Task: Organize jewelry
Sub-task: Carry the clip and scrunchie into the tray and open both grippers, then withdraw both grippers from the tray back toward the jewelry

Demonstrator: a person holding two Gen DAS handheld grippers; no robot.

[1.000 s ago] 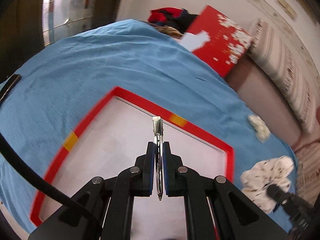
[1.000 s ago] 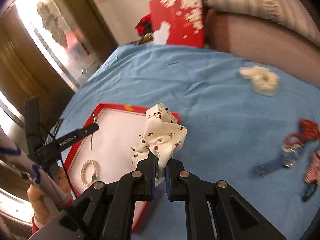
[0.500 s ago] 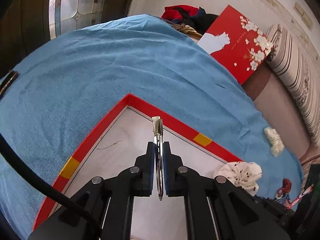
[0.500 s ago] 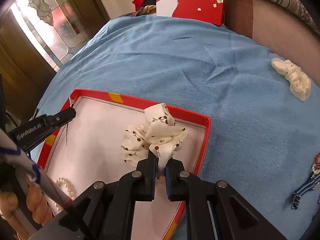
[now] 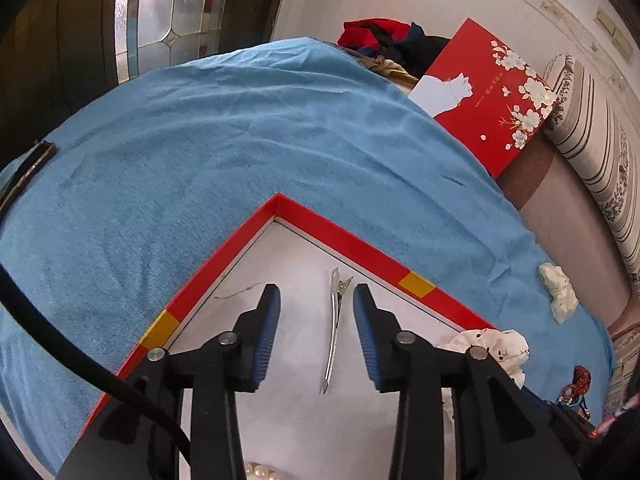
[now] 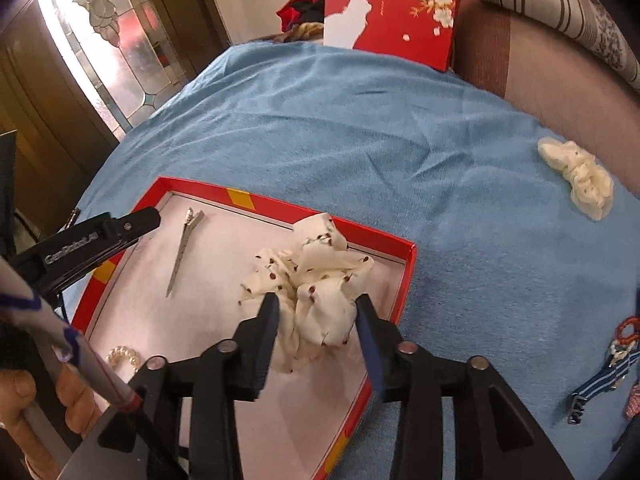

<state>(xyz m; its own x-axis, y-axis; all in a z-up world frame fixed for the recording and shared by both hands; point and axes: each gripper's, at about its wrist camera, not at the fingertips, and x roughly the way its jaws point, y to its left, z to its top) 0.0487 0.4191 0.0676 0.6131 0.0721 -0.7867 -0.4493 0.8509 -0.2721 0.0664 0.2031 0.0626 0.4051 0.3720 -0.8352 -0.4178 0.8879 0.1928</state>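
Covering the bed, the blue blanket [image 6: 360, 128] carries everything, and the red-rimmed tray [image 6: 404, 280] sits on it toward the left side. Inside the tray lie three things: the spotted white scrunchie [image 6: 316, 280] near its right wall, the silver hair clip [image 5: 335, 320] near the far left corner, and a pearl bracelet [image 6: 122, 356] at the near edge. Both claws stand apart and hold nothing. The left claw [image 5: 316, 332] straddles the clip, whose long axis runs straight along the fingers, pointing away from the camera. The right claw [image 6: 316, 328] straddles the scrunchie, which rests on the tray floor. Still out on the blanket, to the right claw's side and so probably its job, are a cream scrunchie [image 6: 576, 180] well away and a striped blue band [image 6: 604, 380] nearer.
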